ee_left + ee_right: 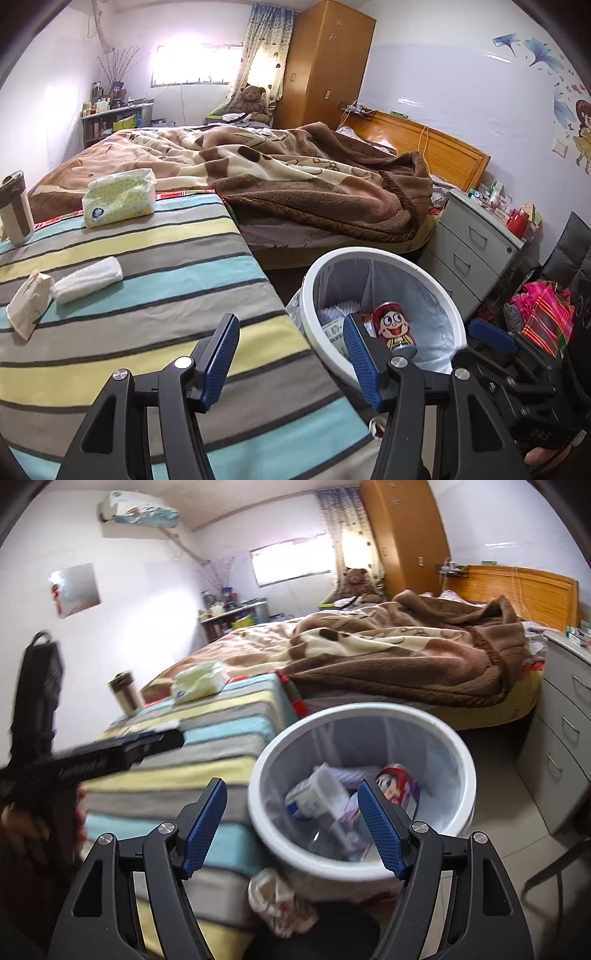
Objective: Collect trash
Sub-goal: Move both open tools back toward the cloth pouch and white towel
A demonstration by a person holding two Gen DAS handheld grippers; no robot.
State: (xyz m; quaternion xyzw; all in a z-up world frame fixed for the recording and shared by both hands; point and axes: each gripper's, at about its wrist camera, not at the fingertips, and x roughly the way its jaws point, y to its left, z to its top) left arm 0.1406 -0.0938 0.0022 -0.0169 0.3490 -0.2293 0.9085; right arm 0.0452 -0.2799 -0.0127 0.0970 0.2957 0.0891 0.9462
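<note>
A white trash bin (317,291) with a clear liner stands on the floor beside the striped table (147,266). It holds a red cartoon can (393,326), a plastic container (317,794) and papers. My left gripper (291,354) is open and empty over the table's right edge, next to the bin. My right gripper (291,823) is open and empty above the bin's (362,716) near rim. On the table lie a crumpled paper bag (27,304) and a folded white tissue (88,278). A crumpled wrapper (273,901) lies under the bin's near side.
A tissue pack (118,197) and a brown tumbler (14,208) stand at the table's far end. The bed with a brown blanket (295,173) lies behind. A grey drawer unit (476,243) and a chair with pink cloth (543,314) stand at the right.
</note>
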